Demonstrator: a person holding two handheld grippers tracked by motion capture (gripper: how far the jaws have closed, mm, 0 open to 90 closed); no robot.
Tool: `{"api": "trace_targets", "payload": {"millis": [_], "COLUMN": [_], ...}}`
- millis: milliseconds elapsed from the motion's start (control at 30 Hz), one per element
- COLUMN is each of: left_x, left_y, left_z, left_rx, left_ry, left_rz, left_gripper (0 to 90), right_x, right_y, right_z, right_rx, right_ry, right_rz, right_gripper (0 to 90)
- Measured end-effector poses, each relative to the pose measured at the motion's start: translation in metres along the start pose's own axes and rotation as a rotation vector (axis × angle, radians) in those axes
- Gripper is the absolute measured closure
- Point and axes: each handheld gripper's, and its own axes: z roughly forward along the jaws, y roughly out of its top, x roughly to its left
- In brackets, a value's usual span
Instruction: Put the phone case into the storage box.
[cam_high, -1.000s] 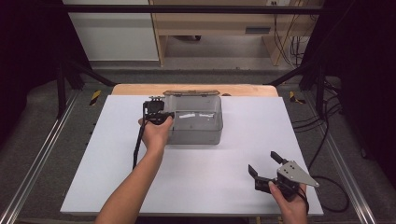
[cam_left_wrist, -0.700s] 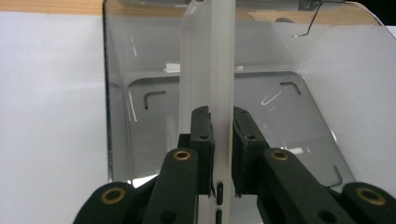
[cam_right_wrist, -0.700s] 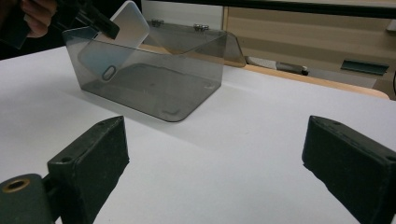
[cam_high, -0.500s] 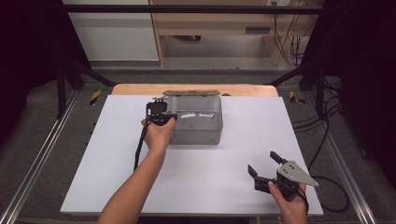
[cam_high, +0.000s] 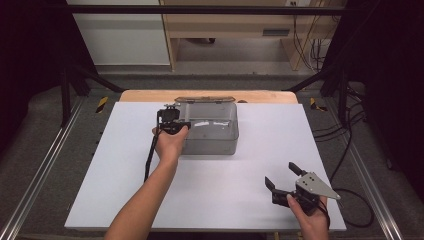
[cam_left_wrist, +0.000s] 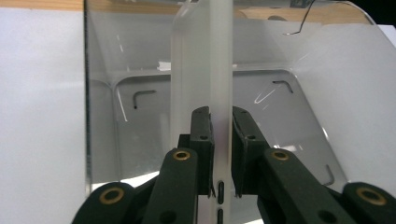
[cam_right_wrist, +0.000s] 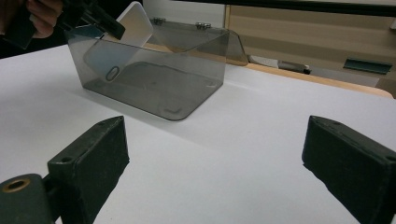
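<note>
High view: at upper centre, the left hand-held gripper (cam_high: 172, 122) grips a white flat plastic plate (cam_high: 202, 123) over the smoky transparent plastic box (cam_high: 212, 142) on the white worktop (cam_high: 100, 165).

Left gripper view: the plate (cam_left_wrist: 205, 70), pinched edge-on, could slip or tilt against the box wall (cam_left_wrist: 100, 116).

Right gripper view: the right hand-held gripper (cam_right_wrist: 215, 158) hangs released. No writing is legible.

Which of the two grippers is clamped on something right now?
The left gripper, at the smoky clear box: its fingers pinch a white flat panel. The right gripper hangs open over bare table.
</note>
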Motion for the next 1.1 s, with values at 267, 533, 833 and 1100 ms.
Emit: {"api": "trace_targets", "payload": {"millis": [267,533,833,1100], "left_x": [0.0069,0.0073,0.0071,-0.0002], "left_y": [0.0009,0.0012,0.0012,0.0006], "left_z": [0.0013,0.0063,0.0091,0.0079], "left_rx": [0.007,0.009,0.017,-0.011], "left_ry": [0.042,0.058,0.061,0.007], "left_rz": [0.051,0.066,0.081,0.0], "left_gripper": [79.3,78.5,80.9,81.4], "right_x": [0.0007,0.0005,0.0005,0.0008], "right_y": [-0.0007,-0.0014,-0.0015,-0.0012], "right_z": [0.0011,0.0016,0.0014,0.0008], "right_rx": [0.009,0.015,0.016,0.013], "right_ry": [0.0,-0.002,-0.001,0.003], "right_rz": [-0.001,-0.005,-0.006,-0.006], "right_gripper": [7.4,7.5,7.5,7.5]}}
